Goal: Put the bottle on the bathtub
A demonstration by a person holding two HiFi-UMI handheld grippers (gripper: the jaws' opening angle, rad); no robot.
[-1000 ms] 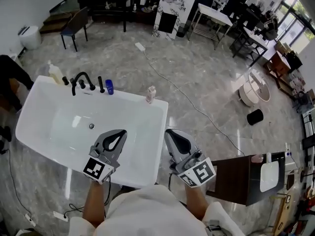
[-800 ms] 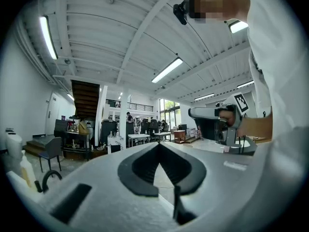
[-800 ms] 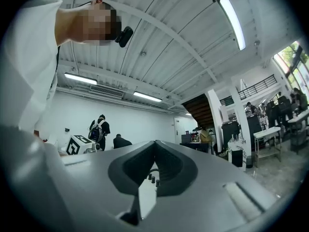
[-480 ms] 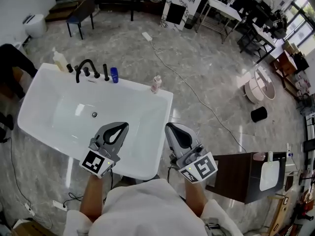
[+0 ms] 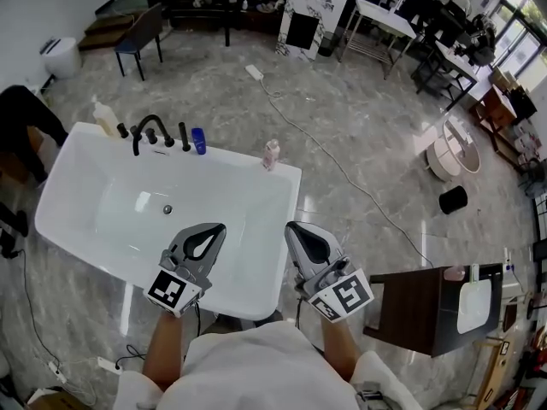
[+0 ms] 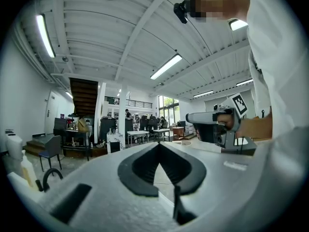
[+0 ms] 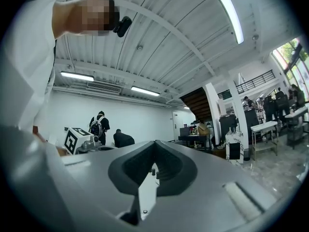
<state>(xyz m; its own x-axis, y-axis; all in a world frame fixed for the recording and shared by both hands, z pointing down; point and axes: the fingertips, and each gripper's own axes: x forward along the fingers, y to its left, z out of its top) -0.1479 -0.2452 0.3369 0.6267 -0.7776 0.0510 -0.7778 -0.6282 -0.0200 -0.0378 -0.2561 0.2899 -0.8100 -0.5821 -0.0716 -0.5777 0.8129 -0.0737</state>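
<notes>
2 grippers: the left gripper (image 5: 218, 229) and right gripper (image 5: 292, 229) are held side by side at the near end of the bathtub (image 5: 222, 190), close to the person's body and not near any bottle.
Left fingers: in the left gripper view the fingers (image 6: 137, 175) meet tip to tip, closed on nothing, with only the room showing through the loop between them.
Right fingers: the fingers (image 7: 181, 170) are likewise closed tip to tip and empty.
Bottle: 1 pale pink bottle (image 5: 271, 154) stands upright on the far right corner of the tub's rim surface, well apart from both grippers.
Other bottles: 1 blue bottle (image 5: 198, 140) is just beside the black faucet (image 5: 149, 131), and 1 cream pump bottle (image 5: 104, 118) is at the far left corner.
Why so placed: the flat rim likely serves as a ledge, keeping the bottles upright and out of the basin.
Task reading: with bottles on the rim and both grippers empty, the placing looks either finished or not begun, and I cannot tell which.
Pose: both forearms reach forward roughly parallel, tips away from the body. The left is over the basin's near edge, the right at the tub's near right edge.
Tilt: both gripper views take in the ceiling, so the grippers appear angled upward, which I judge to be a resting carry.
Hand: a hand (image 6: 236, 124) wraps the right gripper's grip.
</notes>
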